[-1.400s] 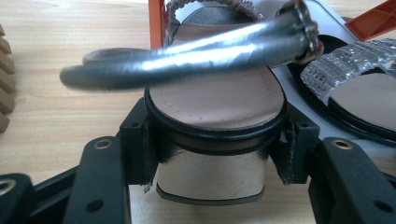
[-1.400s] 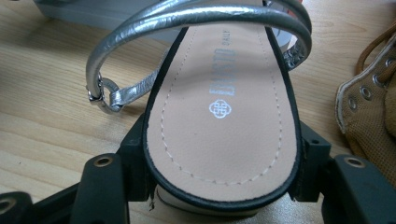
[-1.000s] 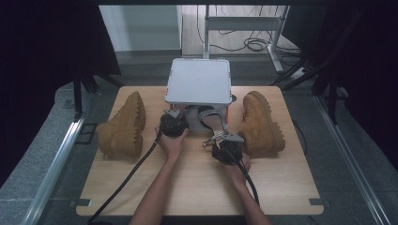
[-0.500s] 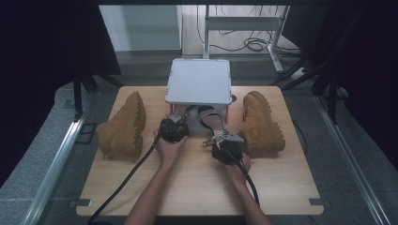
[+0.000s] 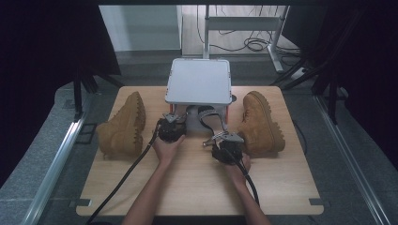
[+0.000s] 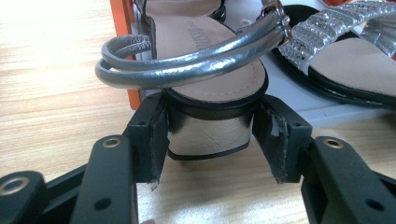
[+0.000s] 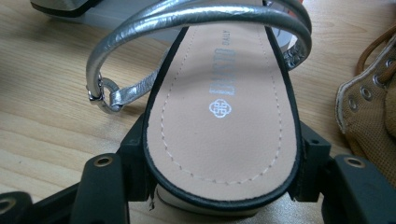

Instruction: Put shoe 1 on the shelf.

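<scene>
Sandal heel [image 6: 208, 133] sits dead between the left claw [image 6: 212, 140] pads, which were just closing with slight gaps either side; right claw [image 7: 224, 182] clamps the other sandal [image 7: 224, 107] heel-first.

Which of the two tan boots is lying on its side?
The tan suede boot on the left lies on its side, lugged sole facing the centre; the tan boot on the right stands upright on its sole.

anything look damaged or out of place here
One thing: the left boot lies tipped on its side with its lugged sole facing the middle, while the right boot stands upright. The pad edges on the left gripper also look frayed.
</scene>
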`<action>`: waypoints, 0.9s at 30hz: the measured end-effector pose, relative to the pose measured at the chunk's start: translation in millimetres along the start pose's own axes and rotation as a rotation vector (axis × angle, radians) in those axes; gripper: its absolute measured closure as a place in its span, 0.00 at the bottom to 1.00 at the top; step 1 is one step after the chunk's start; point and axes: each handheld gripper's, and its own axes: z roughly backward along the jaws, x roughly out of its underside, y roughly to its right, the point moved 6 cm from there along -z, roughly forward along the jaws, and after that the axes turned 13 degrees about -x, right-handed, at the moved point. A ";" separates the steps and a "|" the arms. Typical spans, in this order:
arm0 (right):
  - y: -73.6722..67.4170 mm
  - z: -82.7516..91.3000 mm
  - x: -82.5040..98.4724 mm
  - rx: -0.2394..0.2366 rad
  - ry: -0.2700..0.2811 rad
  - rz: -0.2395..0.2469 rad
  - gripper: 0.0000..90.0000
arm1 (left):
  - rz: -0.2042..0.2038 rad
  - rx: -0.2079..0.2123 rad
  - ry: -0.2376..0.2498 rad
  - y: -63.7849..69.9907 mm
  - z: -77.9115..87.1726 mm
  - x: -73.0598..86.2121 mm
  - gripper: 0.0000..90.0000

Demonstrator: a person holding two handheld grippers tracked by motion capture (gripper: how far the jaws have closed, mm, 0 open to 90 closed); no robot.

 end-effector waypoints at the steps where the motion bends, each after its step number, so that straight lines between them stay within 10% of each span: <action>1: -0.1 0.0 0.0 0.000 0.000 -0.003 0.44 | -0.001 -0.001 0.000 0.2 -0.1 -0.1 0.52; 27: -9.7 -4.7 -25.9 0.111 0.068 -0.087 0.46 | -0.016 0.028 -0.016 -3.3 0.2 -0.5 0.52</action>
